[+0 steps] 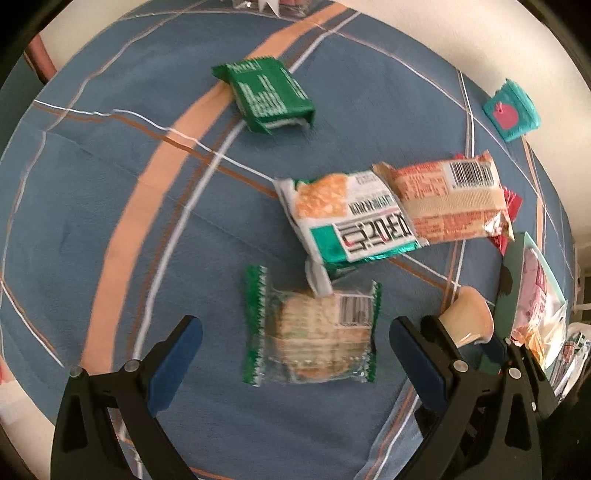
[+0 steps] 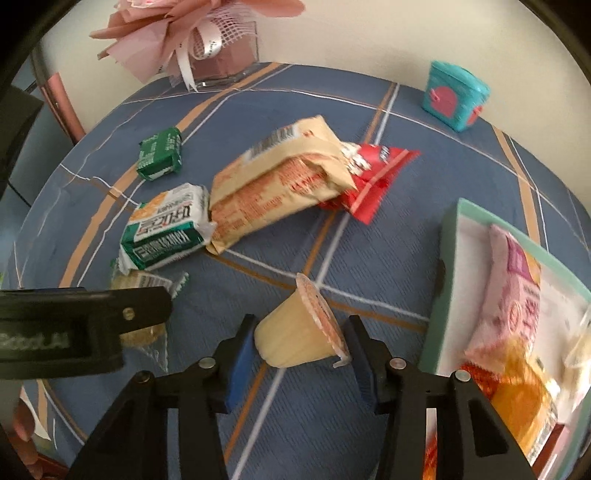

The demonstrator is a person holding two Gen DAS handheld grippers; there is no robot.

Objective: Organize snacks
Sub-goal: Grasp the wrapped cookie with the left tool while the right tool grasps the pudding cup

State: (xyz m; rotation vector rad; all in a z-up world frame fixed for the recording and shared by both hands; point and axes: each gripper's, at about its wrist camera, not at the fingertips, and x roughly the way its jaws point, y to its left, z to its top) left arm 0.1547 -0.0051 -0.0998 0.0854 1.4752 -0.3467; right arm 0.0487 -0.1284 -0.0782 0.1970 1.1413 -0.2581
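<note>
Right tool (image 2: pixel 299 354) astride jelly cup (image 2: pixel 295 332)

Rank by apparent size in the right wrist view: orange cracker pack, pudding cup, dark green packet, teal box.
1. orange cracker pack
2. pudding cup, enlarged by nearness
3. teal box and dark green packet: look alike

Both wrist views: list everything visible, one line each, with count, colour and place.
Cracker pack: 1, clear with green ends, between left fingers.
Jelly cup: 1, cream, on its side between right fingers.
Green-white pack: 1, centre.
Beige pack: 1, overlapping red pack.
Red pack: 1, centre.
Dark green pack: 1, far left.
Teal box: 1, far edge.
Tray: 1, mint, right, holding snacks.
Bouquet: 1, pink, far.
Tablecloth: 1, blue plaid.
Left gripper: open.
Right gripper: open.
</note>
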